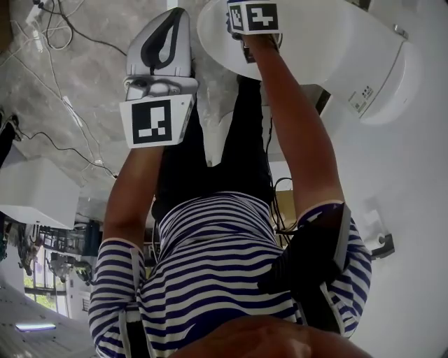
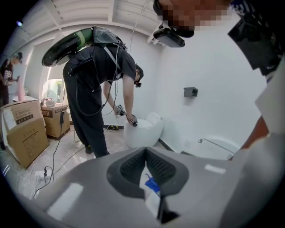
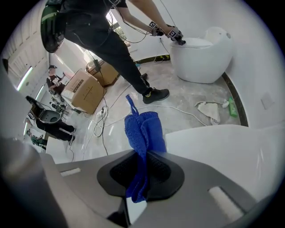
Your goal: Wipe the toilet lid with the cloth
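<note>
We see the white toilet lid (image 3: 218,142) at the lower right of the right gripper view. Our right gripper (image 3: 143,158) pinches the blue cloth (image 3: 142,129) tight, just by the lid's left edge. Our left gripper (image 2: 146,156) is closed, holding nothing.

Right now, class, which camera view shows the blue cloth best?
The right gripper view: the blue cloth sits mid-frame, clamped in the right hand-held gripper. The head view shows none of it, only that gripper's marker cube. The left gripper view shows just a small blue bit, too unclear to name.
</note>
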A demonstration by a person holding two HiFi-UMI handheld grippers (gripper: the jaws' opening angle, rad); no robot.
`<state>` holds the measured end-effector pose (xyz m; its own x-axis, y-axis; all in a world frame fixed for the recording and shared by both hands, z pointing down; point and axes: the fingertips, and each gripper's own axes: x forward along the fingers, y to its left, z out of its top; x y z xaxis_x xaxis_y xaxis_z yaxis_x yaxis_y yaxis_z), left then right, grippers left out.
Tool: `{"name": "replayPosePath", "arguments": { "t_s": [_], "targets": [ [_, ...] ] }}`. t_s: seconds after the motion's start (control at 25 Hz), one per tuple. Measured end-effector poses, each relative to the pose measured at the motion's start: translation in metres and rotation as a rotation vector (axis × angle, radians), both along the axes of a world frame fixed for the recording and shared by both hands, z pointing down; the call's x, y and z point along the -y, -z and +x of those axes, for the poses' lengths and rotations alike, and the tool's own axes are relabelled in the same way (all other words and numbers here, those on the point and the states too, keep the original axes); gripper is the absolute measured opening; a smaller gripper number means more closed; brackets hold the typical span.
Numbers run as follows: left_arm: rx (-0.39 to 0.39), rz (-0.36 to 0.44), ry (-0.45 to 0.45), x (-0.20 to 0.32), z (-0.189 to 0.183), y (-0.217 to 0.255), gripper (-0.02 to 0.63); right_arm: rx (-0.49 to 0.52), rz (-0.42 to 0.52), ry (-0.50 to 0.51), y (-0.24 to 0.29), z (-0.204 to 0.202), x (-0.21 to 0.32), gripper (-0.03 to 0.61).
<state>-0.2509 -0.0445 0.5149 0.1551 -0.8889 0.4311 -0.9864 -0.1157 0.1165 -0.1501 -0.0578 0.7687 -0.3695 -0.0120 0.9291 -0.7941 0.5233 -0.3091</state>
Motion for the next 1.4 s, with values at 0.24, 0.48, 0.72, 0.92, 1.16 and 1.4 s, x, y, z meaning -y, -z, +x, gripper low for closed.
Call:
{"name": "replayPosePath", "arguments": {
  "t_s": [0.24, 0.48, 0.72, 0.92, 1.16, 1.4],
  "targets": [
    [-0.002, 0.008, 0.021, -0.007, -0.023, 0.001, 0.003, 0.041, -0.026, 0.017, -0.003, -0.045, -0.022, 0.046],
    [0.005, 0.001, 0.024, -0.014, -0.030, -0.002, 0.003, 0.090, -0.062, 0.044, -0.010, -0.078, -0.048, 0.046],
    [0.010, -0.003, 0.018, -0.014, -0.027, -0.005, 0.003, 0.125, -0.063, 0.030, -0.008, -0.079, -0.046, 0.046],
    [0.009, 0.007, 0.004, -0.008, -0.011, 0.005, 0.003, 0.161, -0.027, 0.001, 0.023, -0.054, -0.034, 0.046],
    [0.000, 0.022, -0.034, 0.010, 0.040, 0.018, 0.003, 0.140, 0.048, -0.059, 0.062, 0.036, 0.003, 0.046],
    [-0.016, 0.028, -0.099, 0.028, 0.121, 0.022, 0.003, 0.047, 0.125, -0.155, 0.079, 0.180, 0.043, 0.046]
  ]
}}
